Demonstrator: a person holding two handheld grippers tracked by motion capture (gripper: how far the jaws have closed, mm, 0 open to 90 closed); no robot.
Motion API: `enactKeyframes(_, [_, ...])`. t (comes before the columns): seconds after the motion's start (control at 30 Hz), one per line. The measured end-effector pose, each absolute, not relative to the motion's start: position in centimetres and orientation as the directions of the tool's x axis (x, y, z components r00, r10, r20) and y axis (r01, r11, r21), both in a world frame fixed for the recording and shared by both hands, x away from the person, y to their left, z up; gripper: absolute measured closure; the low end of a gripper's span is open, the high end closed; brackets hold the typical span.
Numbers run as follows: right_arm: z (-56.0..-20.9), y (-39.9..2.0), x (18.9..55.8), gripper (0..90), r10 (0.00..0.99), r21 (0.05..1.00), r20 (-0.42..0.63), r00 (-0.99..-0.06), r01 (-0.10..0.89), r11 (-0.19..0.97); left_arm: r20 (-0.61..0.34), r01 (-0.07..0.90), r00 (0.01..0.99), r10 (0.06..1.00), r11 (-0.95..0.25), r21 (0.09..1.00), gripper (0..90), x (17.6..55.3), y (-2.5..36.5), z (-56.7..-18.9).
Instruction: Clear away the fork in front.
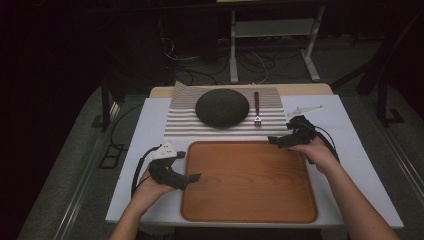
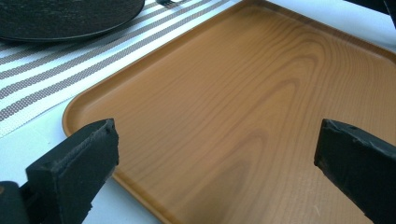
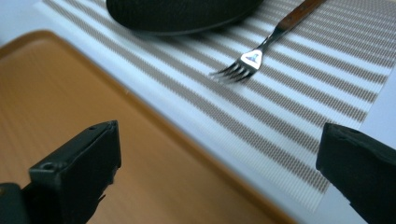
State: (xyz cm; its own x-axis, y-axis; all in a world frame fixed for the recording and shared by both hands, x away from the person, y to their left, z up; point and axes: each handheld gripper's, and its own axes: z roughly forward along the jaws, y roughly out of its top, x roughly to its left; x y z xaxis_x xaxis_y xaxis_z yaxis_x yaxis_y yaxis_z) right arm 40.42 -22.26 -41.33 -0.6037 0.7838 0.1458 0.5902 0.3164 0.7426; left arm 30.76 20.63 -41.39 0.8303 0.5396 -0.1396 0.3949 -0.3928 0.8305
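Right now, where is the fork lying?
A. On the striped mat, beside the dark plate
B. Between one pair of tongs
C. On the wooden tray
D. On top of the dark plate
A: the fork lies on the striped mat just to the right of the dark plate, while the wooden tray is bare and both pairs of tongs, the left tongs and the right tongs, stand open and hold nothing.
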Motion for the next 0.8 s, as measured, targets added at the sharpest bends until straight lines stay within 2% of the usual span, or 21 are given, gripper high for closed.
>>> enactKeyframes(0.53, [-40.7, -20.8, 43.7, 0.0, 0.796, 0.725, 0.137, -0.59, 0.607, 0.325, -0.142, 0.393, 0.83, 0.539, -0.385, 0.835, 0.0, 30.7, 20.6, -41.3])
enactKeyframes(0.8, [-40.4, -20.4, 45.1, 6.2, 0.808, 0.708, 0.13, -0.575, 0.624, 0.331, -0.142, 0.393, 0.83, 0.539, -0.384, 0.835, 0.0, 30.8, 20.6, -41.3])
